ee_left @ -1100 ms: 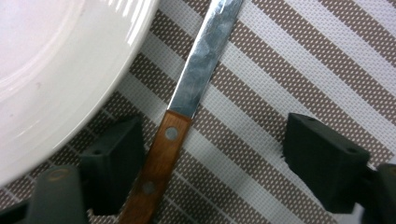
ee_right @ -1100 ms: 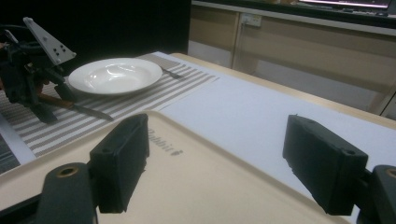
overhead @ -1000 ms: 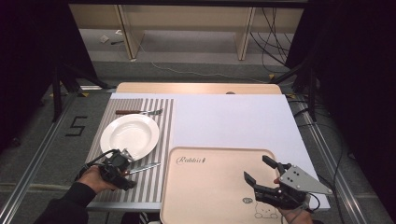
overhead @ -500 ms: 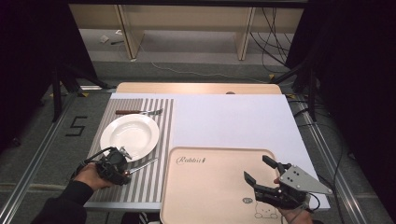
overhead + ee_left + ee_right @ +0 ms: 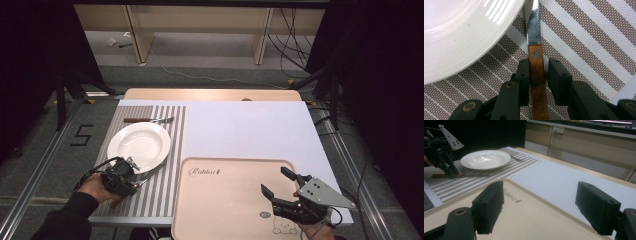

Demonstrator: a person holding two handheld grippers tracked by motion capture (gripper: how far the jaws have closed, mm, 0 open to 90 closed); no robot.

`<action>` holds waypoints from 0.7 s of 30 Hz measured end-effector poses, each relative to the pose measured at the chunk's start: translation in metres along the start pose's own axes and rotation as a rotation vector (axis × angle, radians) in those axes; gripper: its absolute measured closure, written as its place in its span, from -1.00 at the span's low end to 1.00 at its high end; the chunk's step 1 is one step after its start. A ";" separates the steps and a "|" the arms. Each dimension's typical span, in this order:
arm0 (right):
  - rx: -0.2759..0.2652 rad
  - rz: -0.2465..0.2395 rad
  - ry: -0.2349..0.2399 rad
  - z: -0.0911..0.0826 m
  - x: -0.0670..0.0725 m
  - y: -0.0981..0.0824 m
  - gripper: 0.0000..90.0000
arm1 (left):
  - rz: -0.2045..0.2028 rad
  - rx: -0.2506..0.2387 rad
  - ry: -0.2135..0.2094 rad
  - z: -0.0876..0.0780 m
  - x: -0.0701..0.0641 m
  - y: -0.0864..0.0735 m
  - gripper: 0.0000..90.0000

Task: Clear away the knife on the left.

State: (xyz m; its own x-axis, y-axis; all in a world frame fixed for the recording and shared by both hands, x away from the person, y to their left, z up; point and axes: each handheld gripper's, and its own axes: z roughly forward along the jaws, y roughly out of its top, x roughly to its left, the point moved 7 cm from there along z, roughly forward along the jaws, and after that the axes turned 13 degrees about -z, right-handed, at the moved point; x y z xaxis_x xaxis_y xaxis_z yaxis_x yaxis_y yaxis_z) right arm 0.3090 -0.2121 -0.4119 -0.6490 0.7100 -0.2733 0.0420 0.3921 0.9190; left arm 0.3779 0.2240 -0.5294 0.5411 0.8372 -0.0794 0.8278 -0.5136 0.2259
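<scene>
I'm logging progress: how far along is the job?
Done: nothing; the tray is bare. In hand: the left gripper has just been closing its jaws around the knife handle, not yet clamped. Left: lifting it; plate and fork lie on the mat. Right gripper hovers open.

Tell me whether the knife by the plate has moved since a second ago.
No. The knife lies in the same spot on the striped placemat, its blade beside the plate; only the left gripper has been closing around its handle.

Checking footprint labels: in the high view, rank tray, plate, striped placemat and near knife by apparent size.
1. Tray, though cut off at the bottom edge.
2. Striped placemat.
3. Plate.
4. Knife, partly hidden.
</scene>
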 end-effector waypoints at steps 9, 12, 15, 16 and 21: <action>0.000 -0.001 0.000 0.000 0.000 0.000 -0.47 | -0.008 0.010 0.023 0.000 0.000 0.001 0.70; 0.002 -0.003 0.001 0.000 0.000 0.000 -0.47 | 0.004 0.013 0.028 -0.001 0.000 0.001 0.70; 0.001 -0.001 -0.001 0.000 0.000 0.000 -0.47 | 0.025 -0.005 0.034 -0.004 -0.004 0.003 0.71; 0.002 -0.001 0.000 0.000 0.000 0.000 -0.47 | 0.025 -0.005 0.034 -0.004 -0.004 0.003 0.71; 0.002 0.000 -0.002 0.000 0.000 0.000 -0.47 | 0.021 -0.038 0.021 -0.015 -0.012 0.008 0.71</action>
State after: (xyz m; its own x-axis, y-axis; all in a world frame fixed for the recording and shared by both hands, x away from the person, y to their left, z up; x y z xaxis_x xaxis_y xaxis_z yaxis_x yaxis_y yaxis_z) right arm 0.3091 -0.2123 -0.4119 -0.6478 0.7108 -0.2740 0.0436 0.3936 0.9182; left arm 0.3757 0.2126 -0.5123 0.5548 0.8303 -0.0538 0.8098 -0.5240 0.2639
